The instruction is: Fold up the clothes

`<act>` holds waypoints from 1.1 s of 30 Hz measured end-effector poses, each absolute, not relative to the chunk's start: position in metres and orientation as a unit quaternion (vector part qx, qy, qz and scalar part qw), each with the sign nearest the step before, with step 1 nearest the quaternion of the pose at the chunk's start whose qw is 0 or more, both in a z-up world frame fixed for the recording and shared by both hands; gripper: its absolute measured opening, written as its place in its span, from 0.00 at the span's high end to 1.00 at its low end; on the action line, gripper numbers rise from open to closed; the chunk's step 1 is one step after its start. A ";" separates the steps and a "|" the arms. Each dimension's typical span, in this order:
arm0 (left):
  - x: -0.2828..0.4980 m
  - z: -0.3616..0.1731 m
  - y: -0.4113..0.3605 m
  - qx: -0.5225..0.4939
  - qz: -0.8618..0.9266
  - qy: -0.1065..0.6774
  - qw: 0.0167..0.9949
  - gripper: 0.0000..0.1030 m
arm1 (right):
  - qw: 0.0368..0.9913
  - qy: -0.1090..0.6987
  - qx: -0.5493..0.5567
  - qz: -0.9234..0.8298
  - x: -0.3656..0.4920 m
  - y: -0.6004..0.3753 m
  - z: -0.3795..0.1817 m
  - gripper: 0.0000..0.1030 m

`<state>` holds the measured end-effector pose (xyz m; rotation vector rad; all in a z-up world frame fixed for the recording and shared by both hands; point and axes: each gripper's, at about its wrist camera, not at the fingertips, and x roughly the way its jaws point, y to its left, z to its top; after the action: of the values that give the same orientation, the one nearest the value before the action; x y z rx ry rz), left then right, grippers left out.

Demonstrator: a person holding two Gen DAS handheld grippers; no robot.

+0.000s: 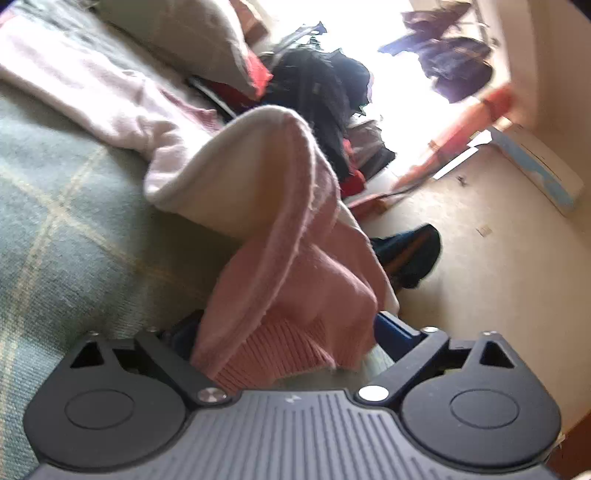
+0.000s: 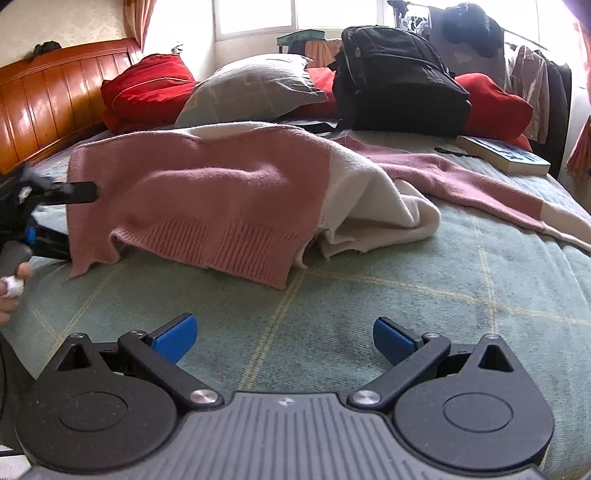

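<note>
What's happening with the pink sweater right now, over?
Left gripper open, pink sweater hem draped between its fingers. Right gripper open, empty, over the green blanket. Black backpack behind, not in the way.

Setting: a lived-in home bedroom. We list a bed under a green checked blanket, with a glossy orange wooden headboard; red pillows and a grey pillow at its head; a black backpack and a paperback book lying on the bedding. We also note bright windows behind, a rack of hanging clothes beside the bed, and a beige floor.
</note>
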<state>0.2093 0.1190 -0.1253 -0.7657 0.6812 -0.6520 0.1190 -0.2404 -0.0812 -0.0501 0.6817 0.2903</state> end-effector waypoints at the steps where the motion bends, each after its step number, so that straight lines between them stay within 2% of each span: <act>1: 0.210 -0.124 0.118 -0.364 -0.301 0.323 0.820 0.09 | 0.932 0.331 -0.025 0.143 0.118 -0.240 -0.080 0.00; 4: 0.202 -0.126 0.120 -0.373 -0.330 0.319 0.806 0.09 | 0.933 0.328 -0.026 0.145 0.116 -0.241 -0.078 0.00; 5: 0.202 -0.130 0.123 -0.381 -0.323 0.315 0.807 0.12 | 0.933 0.328 -0.025 0.145 0.116 -0.241 -0.078 0.00; 6: 0.202 -0.135 0.126 -0.389 -0.316 0.312 0.807 0.25 | 0.933 0.328 -0.024 0.145 0.116 -0.242 -0.078 0.00; 7: 0.204 -0.140 0.130 -0.398 -0.300 0.316 0.808 0.33 | 0.933 0.329 -0.023 0.144 0.116 -0.242 -0.079 0.00; 9: 0.208 -0.149 0.137 -0.415 -0.264 0.324 0.808 0.67 | 0.933 0.330 -0.022 0.143 0.116 -0.242 -0.079 0.00; 12: 0.209 -0.150 0.139 -0.409 -0.242 0.341 0.812 0.85 | 0.933 0.331 -0.021 0.141 0.116 -0.243 -0.080 0.00; 15: 0.210 -0.138 0.135 -0.403 -0.230 0.359 0.810 0.90 | 0.932 0.333 -0.019 0.139 0.116 -0.243 -0.081 0.00; 21: 0.186 -0.090 0.133 -0.365 -0.272 0.331 0.827 0.95 | 0.934 0.330 -0.020 0.137 0.115 -0.243 -0.079 0.00; 28: 0.142 -0.041 0.154 -0.327 -0.279 0.304 0.850 0.95 | 0.936 0.322 -0.020 0.142 0.112 -0.238 -0.074 0.00; 33: 0.116 -0.040 0.175 -0.288 -0.229 0.329 0.870 0.95 | 0.936 0.318 -0.024 0.149 0.108 -0.234 -0.071 0.00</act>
<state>0.1162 0.1752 -0.0399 -0.6019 0.6888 -0.4801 0.1078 -0.2342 -0.0709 -0.0481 0.6502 0.3038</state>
